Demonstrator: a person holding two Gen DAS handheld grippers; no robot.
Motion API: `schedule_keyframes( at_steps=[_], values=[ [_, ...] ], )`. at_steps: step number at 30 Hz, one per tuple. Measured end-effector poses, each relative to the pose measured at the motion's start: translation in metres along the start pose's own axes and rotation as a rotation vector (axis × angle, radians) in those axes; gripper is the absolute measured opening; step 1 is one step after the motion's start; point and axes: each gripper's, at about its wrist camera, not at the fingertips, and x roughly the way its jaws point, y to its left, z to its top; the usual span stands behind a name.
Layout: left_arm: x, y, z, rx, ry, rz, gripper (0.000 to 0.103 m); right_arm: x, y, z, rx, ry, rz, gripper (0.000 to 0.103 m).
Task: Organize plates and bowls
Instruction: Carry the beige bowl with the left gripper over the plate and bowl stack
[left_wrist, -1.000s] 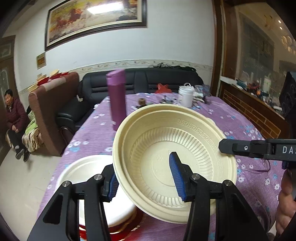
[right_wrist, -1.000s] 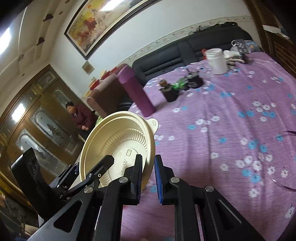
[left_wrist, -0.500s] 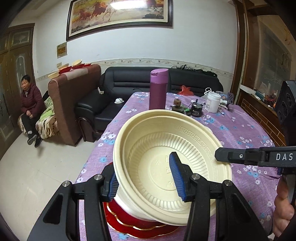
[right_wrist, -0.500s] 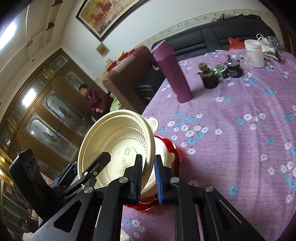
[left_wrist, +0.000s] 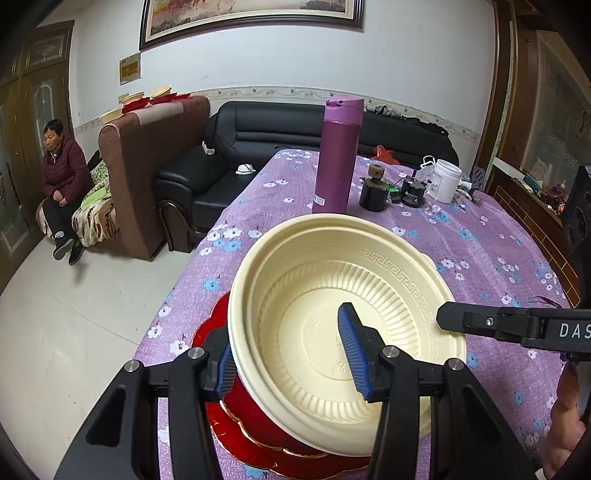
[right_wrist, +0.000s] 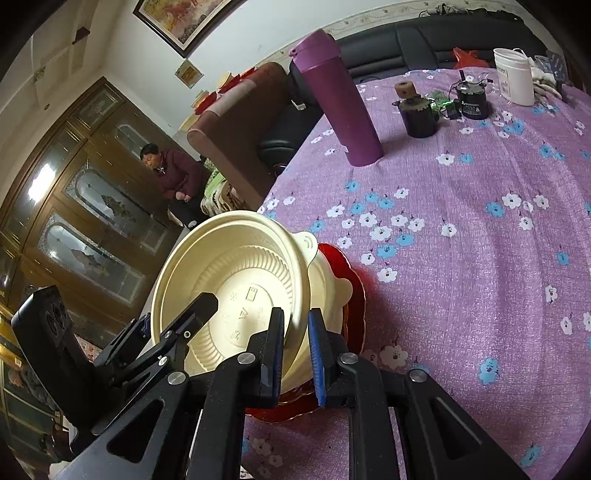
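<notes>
A cream plastic bowl (left_wrist: 343, 314) is held by both grippers over a second cream bowl (right_wrist: 325, 295) that sits on red plates (left_wrist: 236, 424) at the table's near left corner. My left gripper (left_wrist: 291, 358) is shut on the bowl's near rim, one pad inside and one outside. My right gripper (right_wrist: 297, 343) is shut on the opposite rim (right_wrist: 295, 295); its finger also shows in the left wrist view (left_wrist: 480, 325). The held bowl is tilted and nests into the lower bowl. The red plates (right_wrist: 354, 295) show beneath in the right wrist view.
A tall purple flask (left_wrist: 336, 155) stands mid-table on the purple floral cloth (right_wrist: 480, 240). Behind it are a dark jar with cork (left_wrist: 373, 188), a small black device (left_wrist: 412, 192) and a white tub (left_wrist: 445, 181). Sofas and a seated person (left_wrist: 59, 177) are left of the table.
Both grippers have carried the cream bowl left and down over the red plates. It now sits nested on the lower cream bowl. Both grips are unchanged.
</notes>
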Motion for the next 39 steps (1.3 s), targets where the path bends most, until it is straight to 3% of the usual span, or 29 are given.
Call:
schedule_keyframes(
  at_steps=[39],
  values=[
    [0.004,0.001,-0.008,0.011,-0.005,0.058,0.050,0.011,0.017,-0.007,-0.131,-0.015,-0.100,0.018]
  ],
)
